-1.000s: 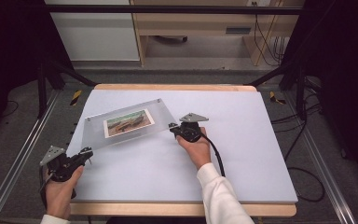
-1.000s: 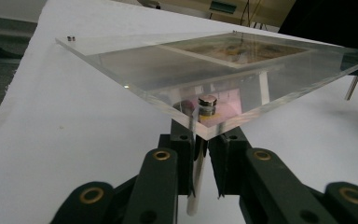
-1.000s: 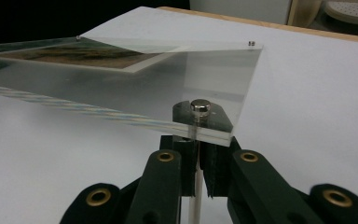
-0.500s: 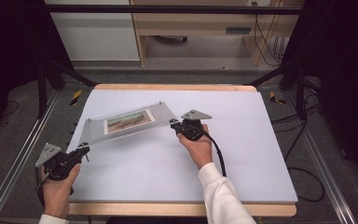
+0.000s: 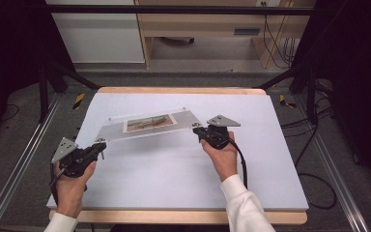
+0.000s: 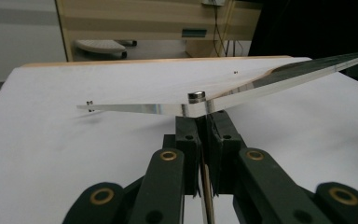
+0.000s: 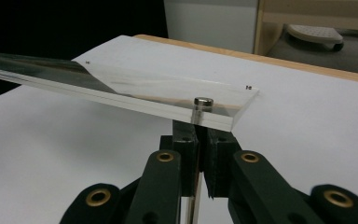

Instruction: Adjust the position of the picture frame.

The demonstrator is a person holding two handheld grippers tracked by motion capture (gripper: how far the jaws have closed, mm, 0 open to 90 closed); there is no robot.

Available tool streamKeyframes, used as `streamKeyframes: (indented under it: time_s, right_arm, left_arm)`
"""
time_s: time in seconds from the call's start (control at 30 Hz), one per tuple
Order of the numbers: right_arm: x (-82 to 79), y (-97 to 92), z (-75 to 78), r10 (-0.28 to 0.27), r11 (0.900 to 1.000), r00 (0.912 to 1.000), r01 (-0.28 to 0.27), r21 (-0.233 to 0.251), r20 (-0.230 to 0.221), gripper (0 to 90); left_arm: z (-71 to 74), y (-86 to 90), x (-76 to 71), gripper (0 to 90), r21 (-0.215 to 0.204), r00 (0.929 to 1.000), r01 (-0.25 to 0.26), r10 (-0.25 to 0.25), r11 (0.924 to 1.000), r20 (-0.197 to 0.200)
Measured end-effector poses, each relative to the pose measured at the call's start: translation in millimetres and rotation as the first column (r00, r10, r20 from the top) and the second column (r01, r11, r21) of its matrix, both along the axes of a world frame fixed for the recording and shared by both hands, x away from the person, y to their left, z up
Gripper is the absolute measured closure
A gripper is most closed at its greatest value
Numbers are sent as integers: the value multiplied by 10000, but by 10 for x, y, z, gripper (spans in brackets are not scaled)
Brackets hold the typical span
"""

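While the clear acrylic frame (image 5: 147, 124) is being held above the white table (image 5: 174, 179), its opposite corner posts are being pinched by the closed left gripper (image 5: 99, 145) and right gripper (image 5: 196, 129)

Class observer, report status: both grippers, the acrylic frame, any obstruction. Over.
Left gripper and right gripper shut on corner pegs. Acrylic photo frame held above the table. Nothing obstructing.

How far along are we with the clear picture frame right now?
Done: both grippers have hold, left gripper at the near left corner of the clear picture frame, right gripper at the right corner. In hand: the frame is lifted off the white table. Left: setting it down; no destination is visible.
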State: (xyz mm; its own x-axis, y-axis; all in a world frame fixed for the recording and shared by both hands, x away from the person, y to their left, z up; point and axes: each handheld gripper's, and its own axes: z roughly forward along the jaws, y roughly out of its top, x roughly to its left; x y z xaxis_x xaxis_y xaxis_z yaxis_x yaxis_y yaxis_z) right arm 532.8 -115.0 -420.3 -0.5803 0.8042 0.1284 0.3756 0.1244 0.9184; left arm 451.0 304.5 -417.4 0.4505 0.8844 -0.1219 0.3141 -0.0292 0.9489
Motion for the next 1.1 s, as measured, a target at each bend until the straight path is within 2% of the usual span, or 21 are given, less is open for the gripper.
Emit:
streamKeyframes:
  time_s: [0.13,0.17,0.23,0.33,0.37,0.47,0.6,0.77,1.1]
  right_arm:
    - [-59,-195,61,-309,9995,9995,309,14,79,846]
    - [-59,-195,61,-309,9995,9995,309,14,79,846]
    - [-117,-333,110,-523,9986,9985,523,33,130,845]
    - [-165,-471,142,-816,9967,9965,816,45,172,845]
    - [-165,-471,142,-816,9967,9965,816,45,172,845]
    - [-228,-653,137,-1229,9924,9923,1228,30,183,844]
    - [-266,-782,108,-1486,9889,9888,1486,60,126,843]
    - [-305,-871,81,-1622,9868,9867,1622,38,135,842]
    - [-374,-889,-13,-1619,9868,9868,1619,-2,0,841]
  left_arm:
    - [47,-159,102,829,-53,9994,324,-324,9995,129]
    - [47,-159,102,829,-53,9994,324,-324,9995,129]
    - [75,-280,180,828,-23,9982,553,-553,9985,216]
    - [100,-407,258,825,167,9957,857,-862,9962,325]
    - [100,-407,258,824,167,9957,857,-862,9962,325]
    - [114,-573,371,823,352,9920,1183,-1197,9924,392]
    - [100,-701,437,822,492,9890,1399,-1420,9889,419]
    - [66,-763,464,821,443,9881,1470,-1487,9881,387]
    - [-62,-776,465,822,392,9885,1495,-1502,9880,178]
